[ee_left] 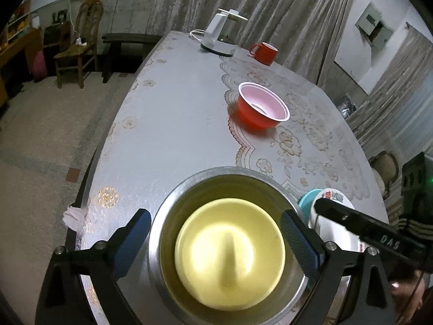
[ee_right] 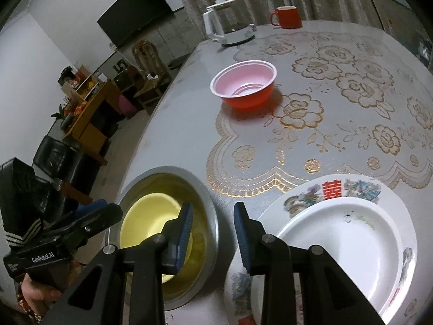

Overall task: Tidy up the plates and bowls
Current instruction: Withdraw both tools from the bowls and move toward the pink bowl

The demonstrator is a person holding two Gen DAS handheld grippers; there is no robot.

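A steel bowl (ee_left: 173, 197) with a yellow bowl (ee_left: 230, 254) nested in it stands at the table's near edge. My left gripper (ee_left: 216, 241) is open wide and straddles it, one blue pad on each side of the rim. In the right wrist view the steel bowl (ee_right: 205, 197) lies left of a small white plate (ee_right: 346, 246) stacked on a patterned plate (ee_right: 333, 189). My right gripper (ee_right: 213, 238) hangs above the gap between bowl and plates, open only a little, nothing pressed between its pads. A red bowl (ee_right: 243, 86) with a pink inside stands farther back.
A white kettle (ee_right: 227, 24) and a red mug (ee_right: 288, 16) stand at the table's far end. A teal dish edge (ee_left: 307, 199) shows beside the plates. The table edge (ee_left: 89, 178) drops to the floor on the left, with chairs and a cabinet beyond.
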